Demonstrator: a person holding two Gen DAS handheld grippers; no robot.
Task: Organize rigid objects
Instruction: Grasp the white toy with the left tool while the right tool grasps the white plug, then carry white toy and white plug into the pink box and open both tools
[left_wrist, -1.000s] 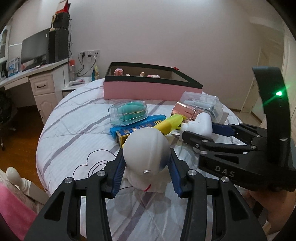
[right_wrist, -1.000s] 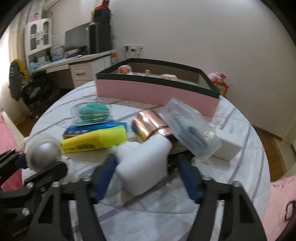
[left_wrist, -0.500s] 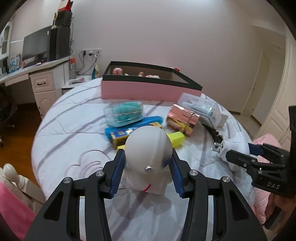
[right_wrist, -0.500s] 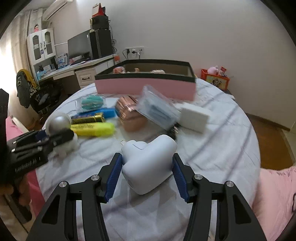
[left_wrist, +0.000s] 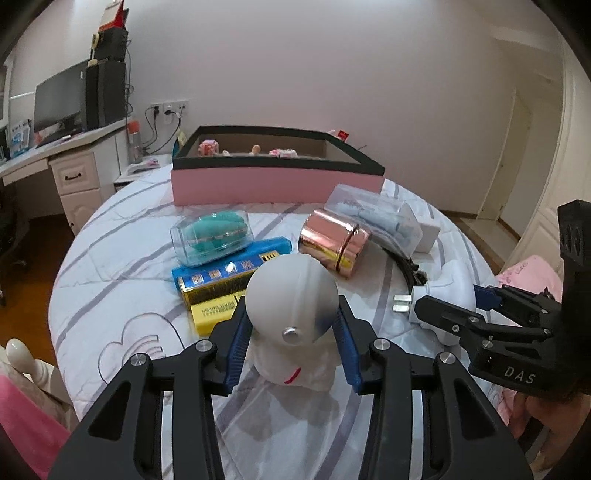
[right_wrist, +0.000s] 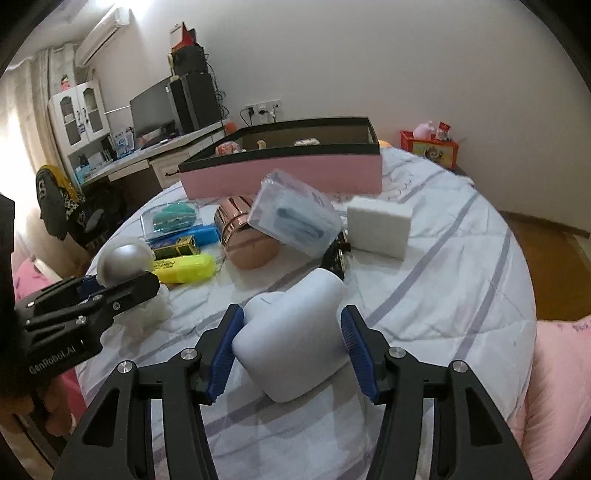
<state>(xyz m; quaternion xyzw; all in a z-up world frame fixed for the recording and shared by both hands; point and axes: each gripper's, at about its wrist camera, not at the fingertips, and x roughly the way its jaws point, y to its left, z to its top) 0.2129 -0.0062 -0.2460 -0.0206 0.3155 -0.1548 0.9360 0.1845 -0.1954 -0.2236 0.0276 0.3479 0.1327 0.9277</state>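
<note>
A white astronaut figurine (left_wrist: 291, 295) with a round helmet stands on the striped bedspread, and my left gripper (left_wrist: 291, 325) is shut on its head, its jaws still closing. The right wrist view shows that figurine (right_wrist: 125, 262) and the left gripper (right_wrist: 122, 286) at the left. My right gripper (right_wrist: 291, 321) is shut on a white plug adapter (right_wrist: 295, 332), held just above the bed. In the left wrist view the adapter (left_wrist: 454, 280) shows its metal prongs, with the right gripper (left_wrist: 450, 299) at the right. A pink box with a black rim (left_wrist: 277, 181) stands open at the back.
A pile lies mid-bed: a teal item in a clear case (left_wrist: 212, 236), a blue box (left_wrist: 229, 266), a yellow box (left_wrist: 210, 314), a rose-gold tin (left_wrist: 332, 240), a clear case (left_wrist: 373, 218), a white block (right_wrist: 380, 225) and a black cable (left_wrist: 406, 266). A desk (left_wrist: 55, 158) stands left.
My right gripper has pulled the plug adapter back from the pile toward the near right of the bed. The left gripper has shifted a little with the figurine.
</note>
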